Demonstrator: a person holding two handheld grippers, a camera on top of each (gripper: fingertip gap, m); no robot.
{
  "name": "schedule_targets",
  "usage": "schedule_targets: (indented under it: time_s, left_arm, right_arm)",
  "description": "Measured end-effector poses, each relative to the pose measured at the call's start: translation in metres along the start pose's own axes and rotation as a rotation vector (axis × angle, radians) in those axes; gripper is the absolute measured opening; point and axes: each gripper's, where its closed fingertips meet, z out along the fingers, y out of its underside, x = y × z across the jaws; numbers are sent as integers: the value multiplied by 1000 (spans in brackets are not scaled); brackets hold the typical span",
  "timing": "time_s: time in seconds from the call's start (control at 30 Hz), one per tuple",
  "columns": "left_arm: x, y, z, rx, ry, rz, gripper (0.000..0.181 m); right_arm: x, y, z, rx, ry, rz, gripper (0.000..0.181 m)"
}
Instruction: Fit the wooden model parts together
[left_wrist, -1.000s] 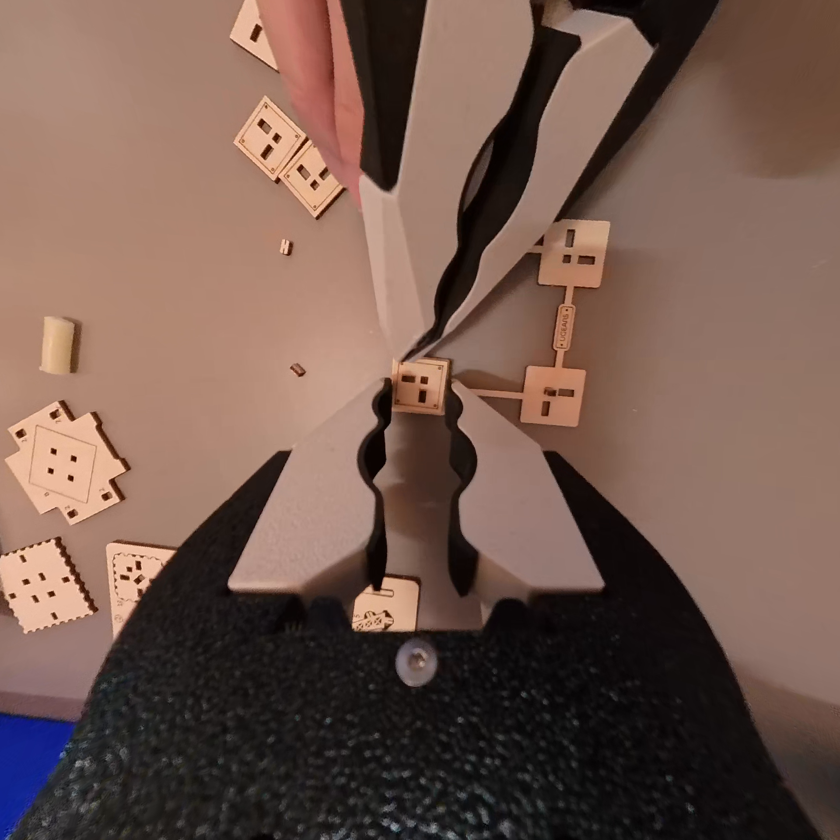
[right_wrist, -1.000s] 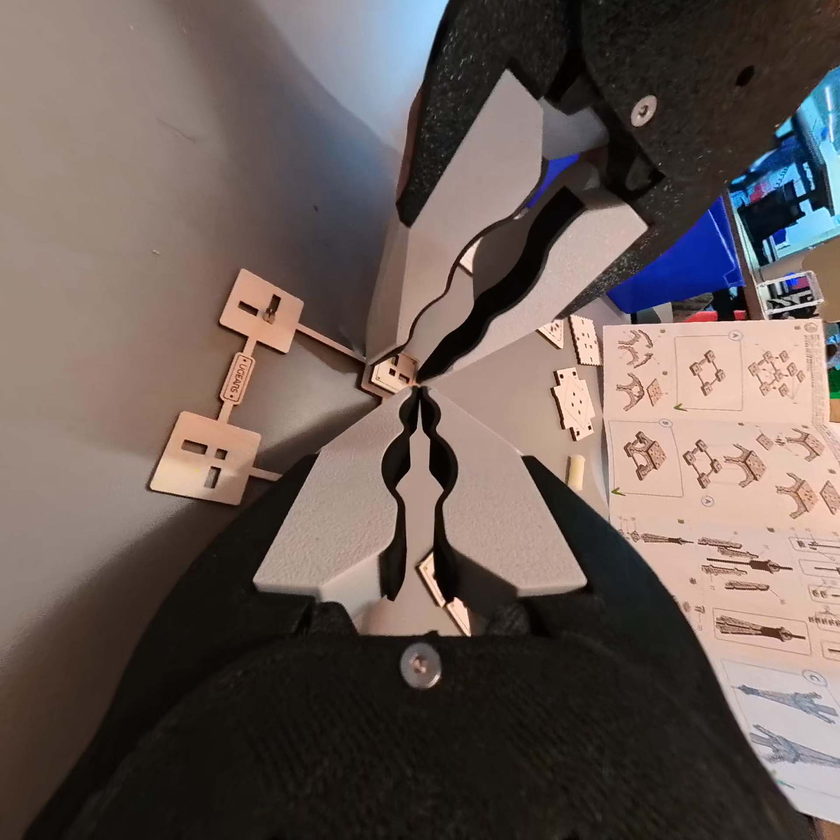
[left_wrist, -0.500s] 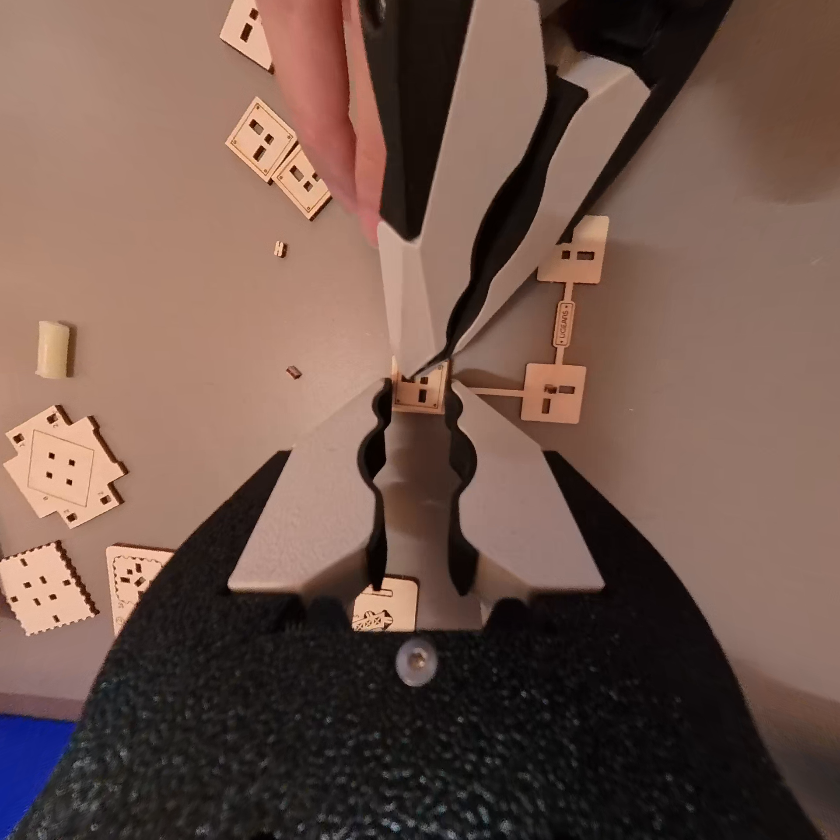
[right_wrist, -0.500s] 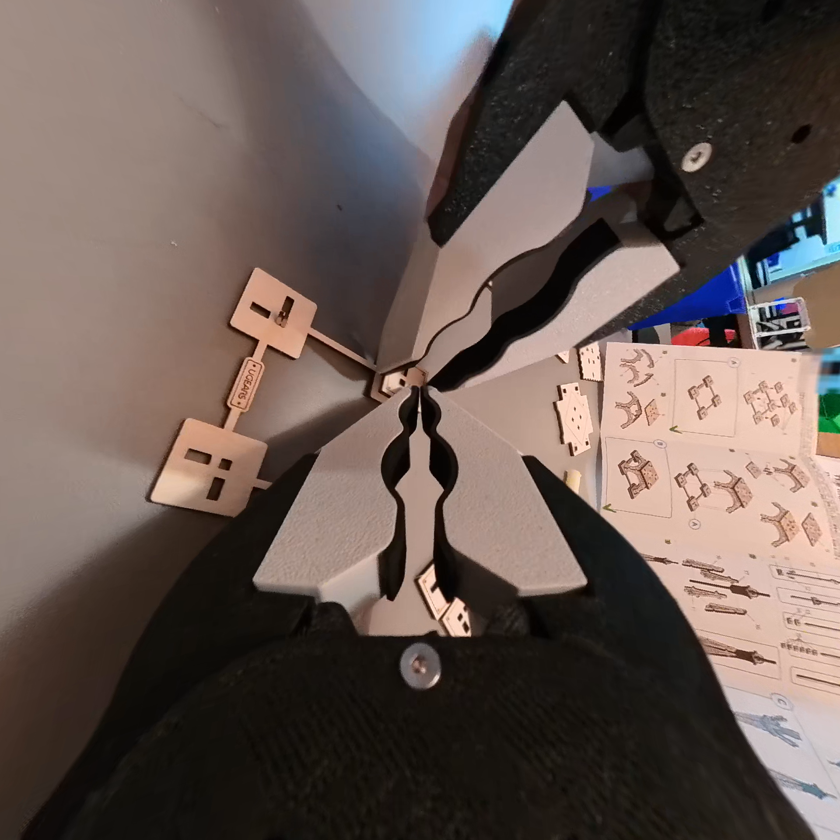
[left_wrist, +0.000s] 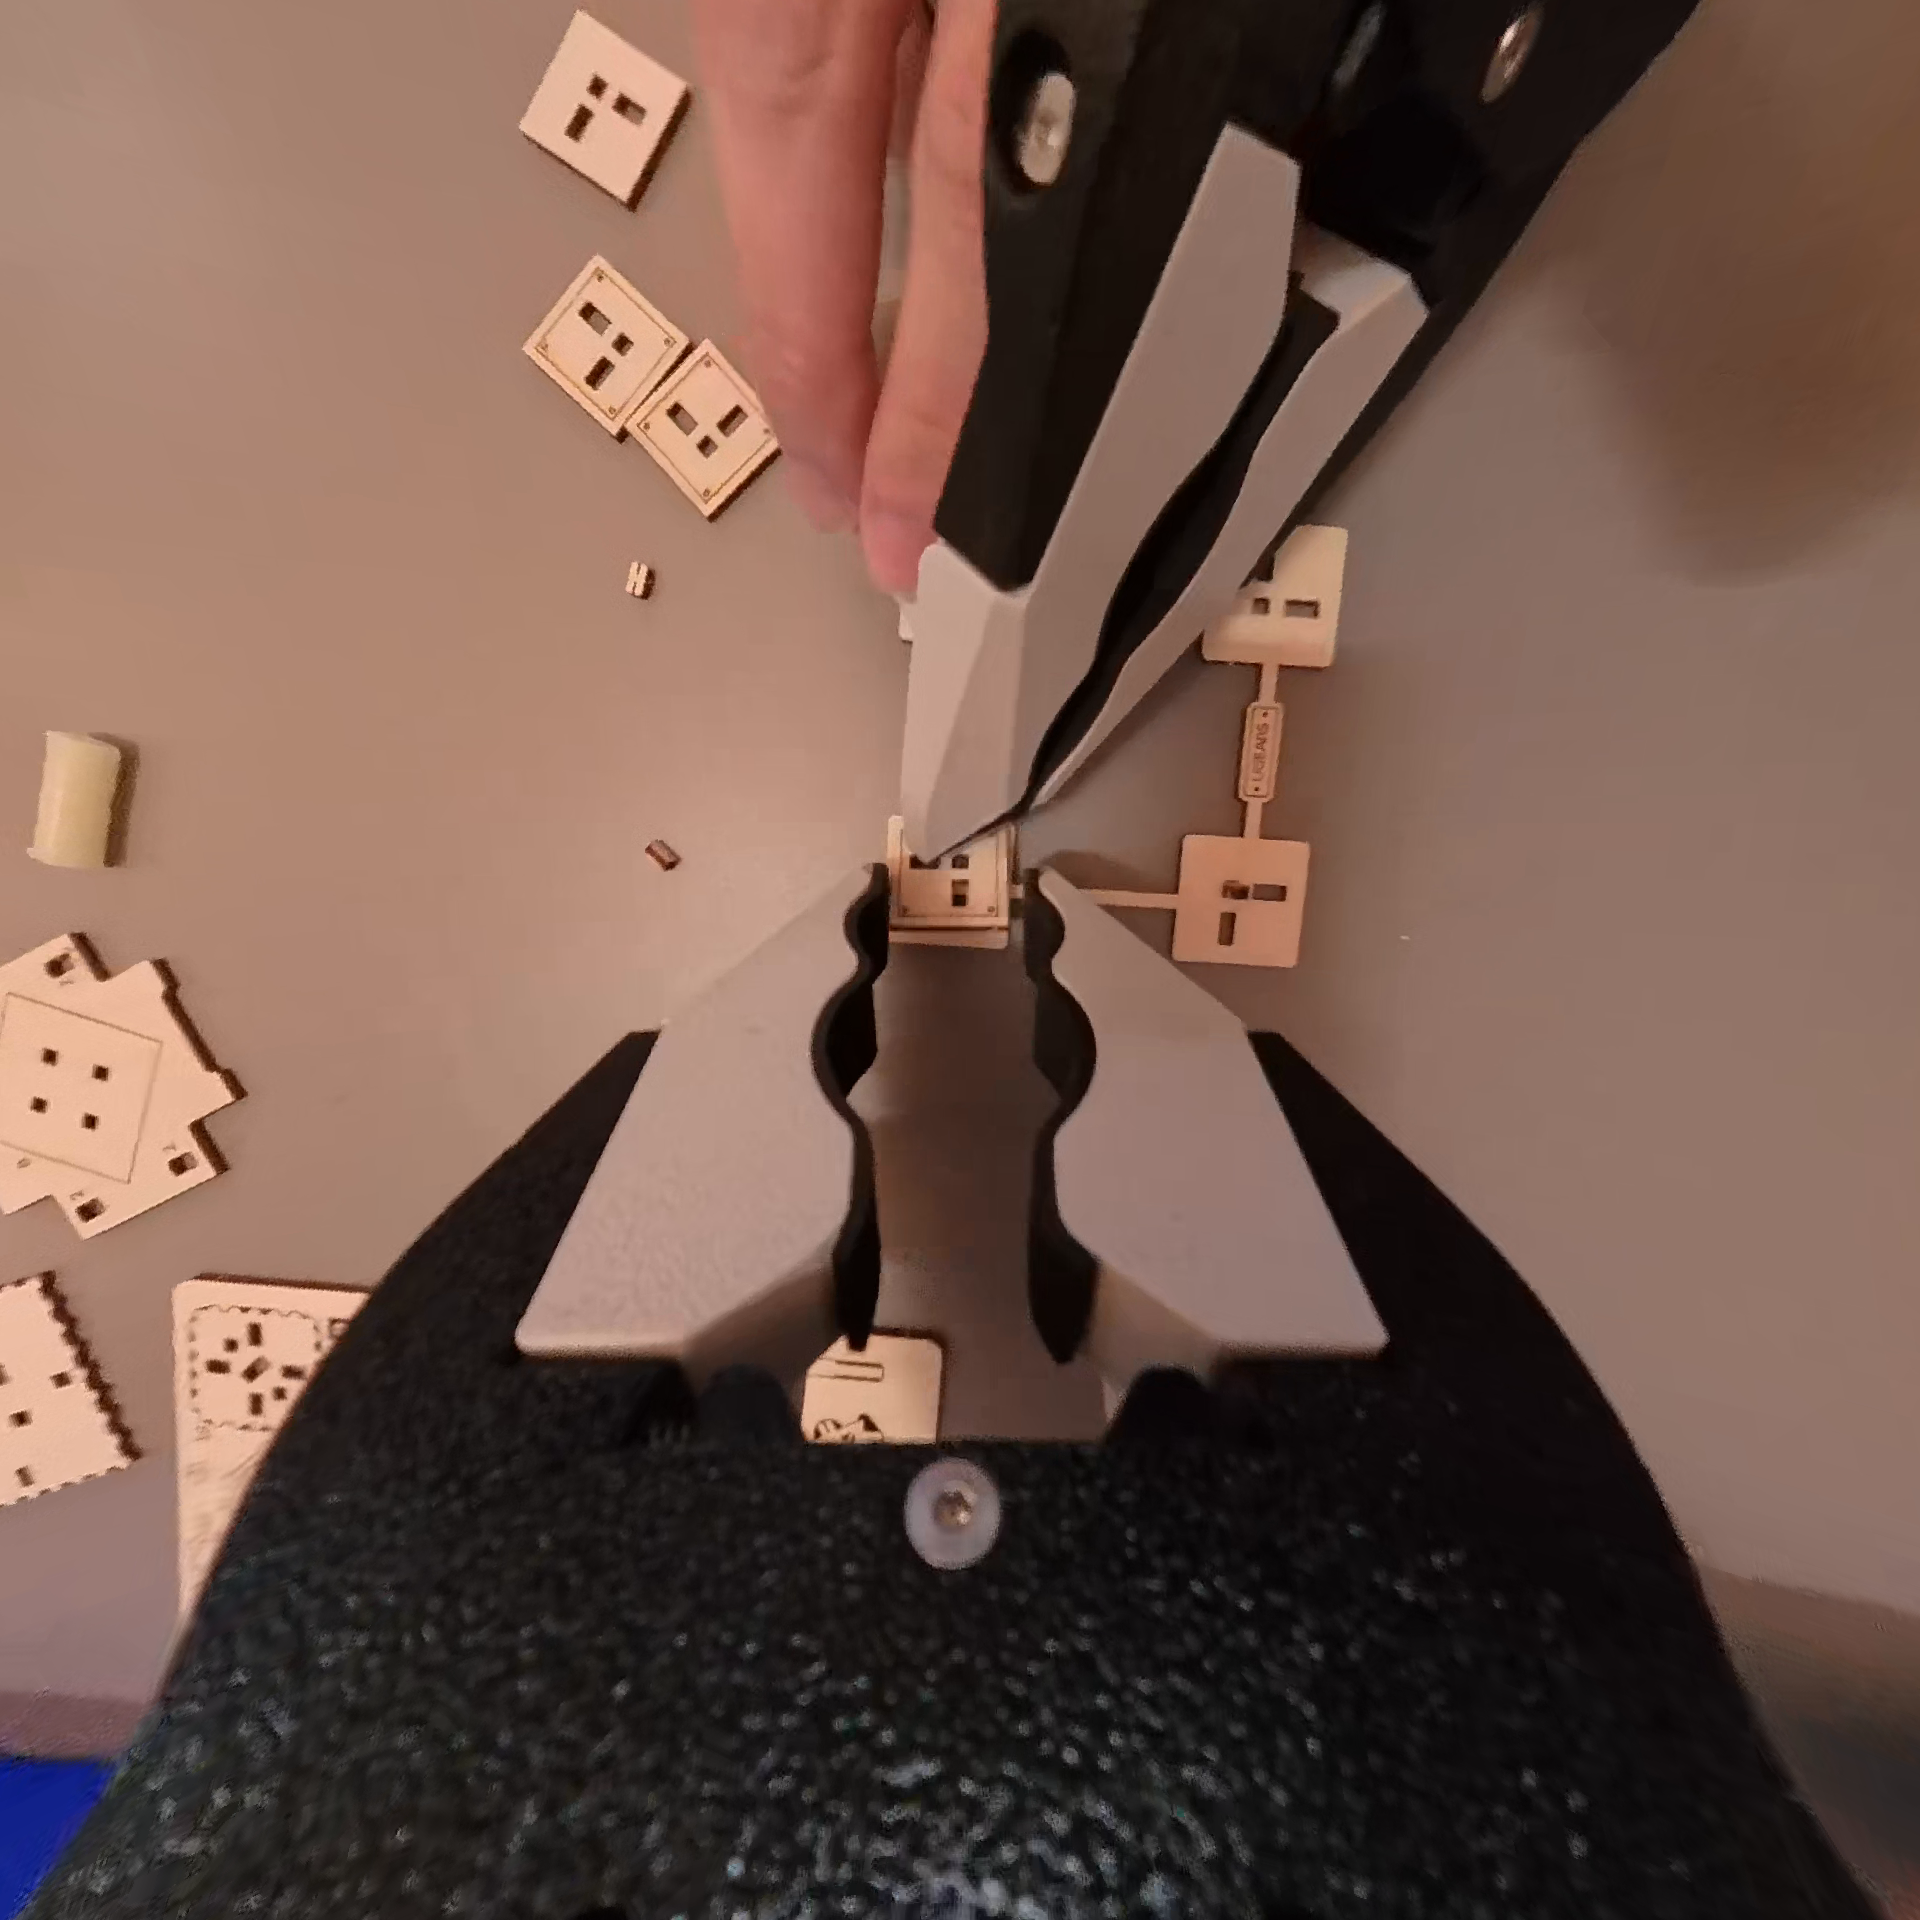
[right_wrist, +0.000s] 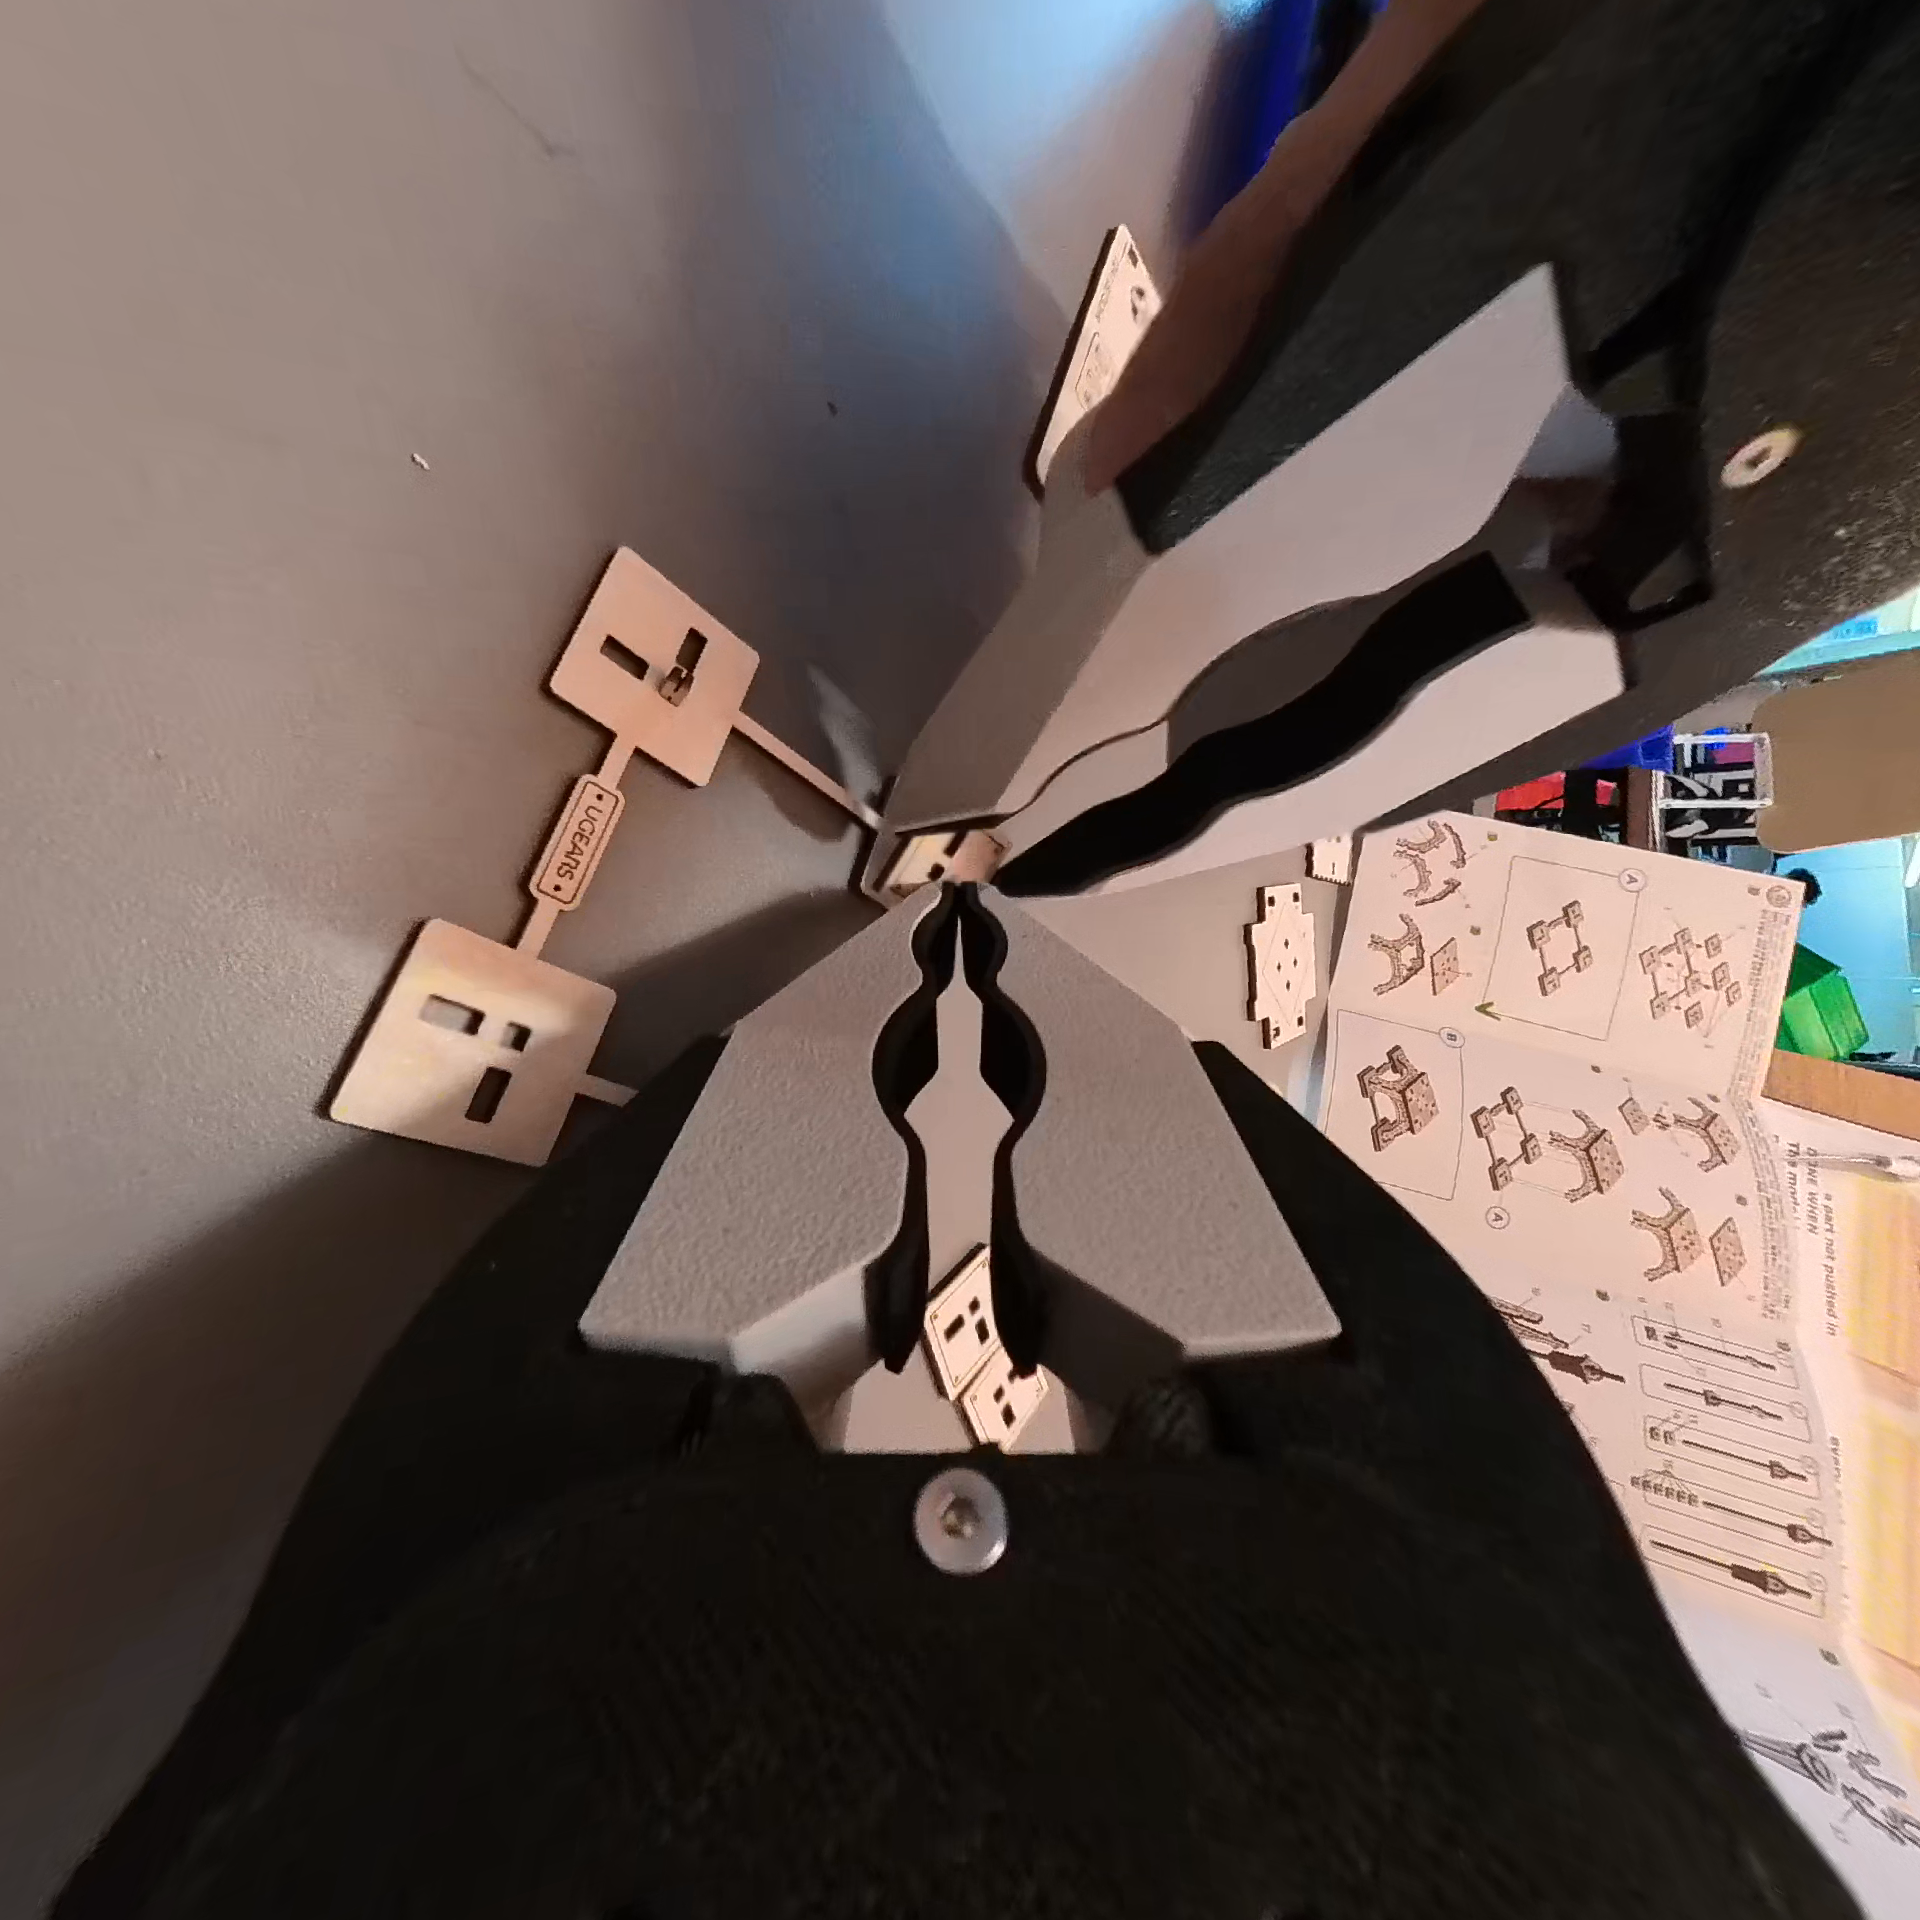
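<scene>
Left wrist view, table: grey table (left_wrist: 312, 727) with wooden model parts scattered over it, most on the left.
Instruction sheet: printed sheet (right_wrist: 1621, 1195) lying on the right in the right wrist view, well apart from the work.
Left gripper: left gripper (left_wrist: 956, 883) is clenched around a small square plate (left_wrist: 961, 894), its fingertips against the plate's left and right edges, the jaws otherwise spread to that width.
Right gripper: right gripper (right_wrist: 958, 896) comes in from the far side with tips pinched together and resting on the plate's far edge; whether a tiny piece sits between them cannot be told.
Hand: a person's hand (left_wrist: 831, 260) shows on the right gripper's body, far left.
Linked frame: frame of slotted squares (left_wrist: 1242, 894) joined by thin bars lies flat just right of the held plate; a thin bar runs up to the plate, but whether it is joined there is hidden.
Loose plates: two slotted squares (left_wrist: 655, 384) touch each other far left, another beyond them.
Stepped plates: larger stepped-edge pieces (left_wrist: 94, 1081) sit near left.
Small bits: a pale cylinder (left_wrist: 73, 800) and two tiny wooden pegs (left_wrist: 661, 854) lie left of the grippers.
Progress: early, by my judgement; one plate is in hand at the frame, nearly every other part lies loose and unjoined.
</scene>
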Motion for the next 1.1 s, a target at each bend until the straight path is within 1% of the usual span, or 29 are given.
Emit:
schedule_targets:
  time_s: [0.17, 0.47, 0.67, 0.83, 1.0, 1.1]
  left_arm:
    - [-1, -4, -8, 93, 66, -76, 21]
    - [-1, 0, 3, 50, 37, -62, 20]
    - [-3, 2, 1, 51, 9, -43, 19]
    - [-6, -2, -4, 104, -1, -86, 19]
    - [-5, 3, -3, 72, -15, -81, 14]
    - [-3, 4, -3, 73, -16, -77, 15]
  right_arm:
    - [0, 1, 0, -13, 6, -28, 0]
    - [1, 0, 1, -18, 7, -27, 0]
    - [0, -1, 1, -15, 1, -26, 0]
    - [-2, 0, 2, -31, -7, -41, 0]
    - [-2, -2, 3, -25, -4, -40, 0]
    - [-3, -1, 3, -24, -10, -36, 0]
